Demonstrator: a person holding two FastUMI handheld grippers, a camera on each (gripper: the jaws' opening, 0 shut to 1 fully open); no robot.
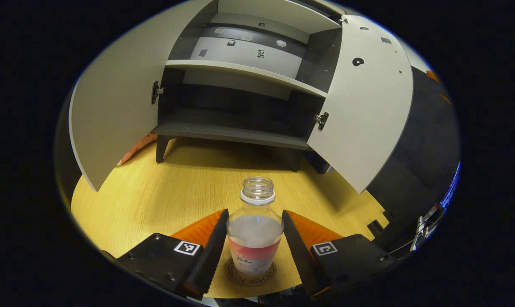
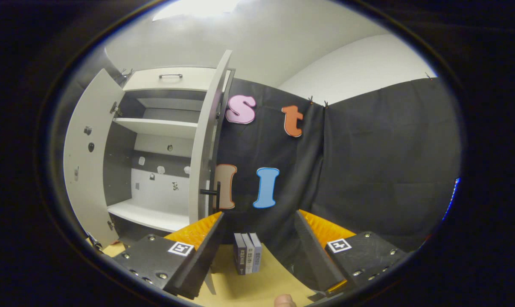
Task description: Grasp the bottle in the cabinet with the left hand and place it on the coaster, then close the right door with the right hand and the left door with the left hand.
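A clear, capless bottle (image 1: 255,230) with a red-and-white label stands upright on a round coaster (image 1: 236,277) on the wooden table. My left gripper (image 1: 255,213) is shut on it, one finger pressing each side of its body. Behind it the grey cabinet (image 1: 236,132) stands with both doors swung wide: the left door (image 1: 112,102) and the right door (image 1: 364,111). In the right gripper view, my right gripper (image 2: 259,215) is open with nothing between its fingers. It hangs near the right door (image 2: 204,149), seen edge-on with its dark handle (image 2: 210,192).
The cabinet's shelves (image 2: 155,125) hold nothing that I can see. A few upright books (image 2: 247,253) stand on the table (image 2: 261,285) against the black cloth wall, beyond the right gripper. The cabinet stands on short dark legs (image 1: 161,149).
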